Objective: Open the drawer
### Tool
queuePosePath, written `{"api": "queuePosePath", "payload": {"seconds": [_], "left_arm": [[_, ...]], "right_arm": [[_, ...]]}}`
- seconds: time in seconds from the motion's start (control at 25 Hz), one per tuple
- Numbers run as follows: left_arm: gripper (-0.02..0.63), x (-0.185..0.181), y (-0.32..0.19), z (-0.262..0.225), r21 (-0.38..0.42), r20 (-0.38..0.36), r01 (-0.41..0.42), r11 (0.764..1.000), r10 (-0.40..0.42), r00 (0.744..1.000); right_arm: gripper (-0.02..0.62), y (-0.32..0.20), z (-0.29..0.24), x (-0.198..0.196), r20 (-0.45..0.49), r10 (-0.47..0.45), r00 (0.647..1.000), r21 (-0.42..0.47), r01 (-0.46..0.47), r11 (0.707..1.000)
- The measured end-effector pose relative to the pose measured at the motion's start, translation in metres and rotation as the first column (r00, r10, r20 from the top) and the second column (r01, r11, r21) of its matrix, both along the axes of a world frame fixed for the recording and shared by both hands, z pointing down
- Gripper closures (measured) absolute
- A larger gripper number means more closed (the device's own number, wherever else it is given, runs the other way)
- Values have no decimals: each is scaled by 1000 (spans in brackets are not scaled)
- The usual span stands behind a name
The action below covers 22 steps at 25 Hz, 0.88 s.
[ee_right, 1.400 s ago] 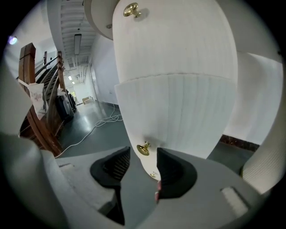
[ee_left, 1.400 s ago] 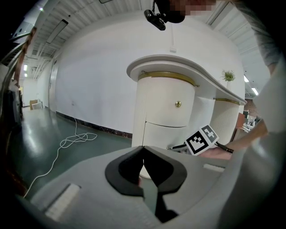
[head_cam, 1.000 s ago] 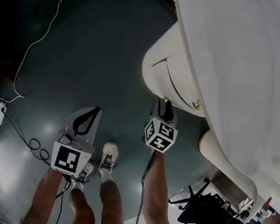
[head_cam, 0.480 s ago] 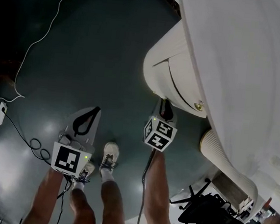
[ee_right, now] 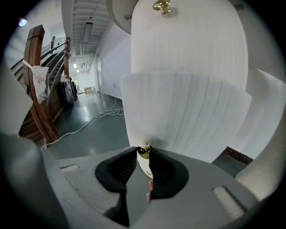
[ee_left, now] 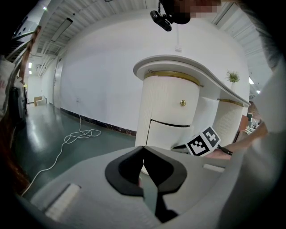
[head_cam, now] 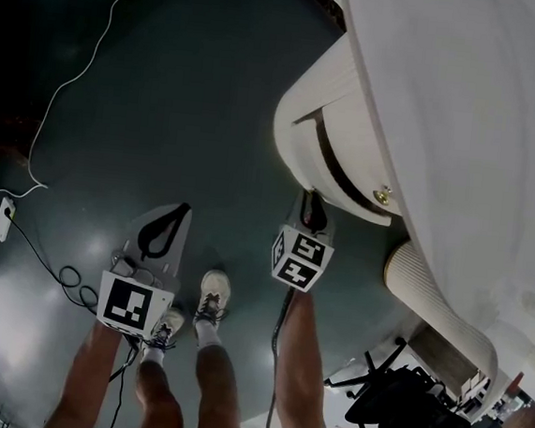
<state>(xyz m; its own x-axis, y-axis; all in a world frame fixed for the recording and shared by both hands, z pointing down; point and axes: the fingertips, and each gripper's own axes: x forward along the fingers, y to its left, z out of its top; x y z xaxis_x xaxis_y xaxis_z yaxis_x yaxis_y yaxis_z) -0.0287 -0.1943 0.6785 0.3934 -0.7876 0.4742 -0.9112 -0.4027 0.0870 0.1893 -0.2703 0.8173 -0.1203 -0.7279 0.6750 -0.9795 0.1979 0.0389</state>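
Observation:
A white curved cabinet (ee_left: 172, 107) has two fluted drawers with brass knobs. The lower drawer (ee_right: 183, 116) stands out a little from under the upper one (ee_right: 187, 40), with a dark gap along the seam in the head view. My right gripper (ee_right: 143, 152) (head_cam: 315, 208) is closing, and its pads pinch the lower drawer's brass knob (ee_right: 144, 150). The upper knob (head_cam: 382, 195) is free. To the left, over the floor, my left gripper (head_cam: 183, 210) (ee_left: 143, 148) hangs shut and holds nothing.
A white cable (head_cam: 74, 67) loops over the dark green floor to a plug box (head_cam: 2, 216). The person's shoes (head_cam: 208, 297) stand between the grippers. A second fluted column (head_cam: 429, 299) and a black office chair (head_cam: 408, 415) lie to the right.
The right gripper's jaws have closed onto the lower knob, and the gap at the drawer seam has widened as the lower drawer came out slightly. The left gripper has not moved.

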Motion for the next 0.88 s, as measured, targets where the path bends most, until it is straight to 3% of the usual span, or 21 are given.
{"api": "queuePosePath", "payload": {"seconds": [0.88], "left_arm": [[595,-16,42,0,-8,3,-34,999,34,999]], "right_arm": [[505,54,2,-26,-12,-19,1000,-10,19,1000]]}}
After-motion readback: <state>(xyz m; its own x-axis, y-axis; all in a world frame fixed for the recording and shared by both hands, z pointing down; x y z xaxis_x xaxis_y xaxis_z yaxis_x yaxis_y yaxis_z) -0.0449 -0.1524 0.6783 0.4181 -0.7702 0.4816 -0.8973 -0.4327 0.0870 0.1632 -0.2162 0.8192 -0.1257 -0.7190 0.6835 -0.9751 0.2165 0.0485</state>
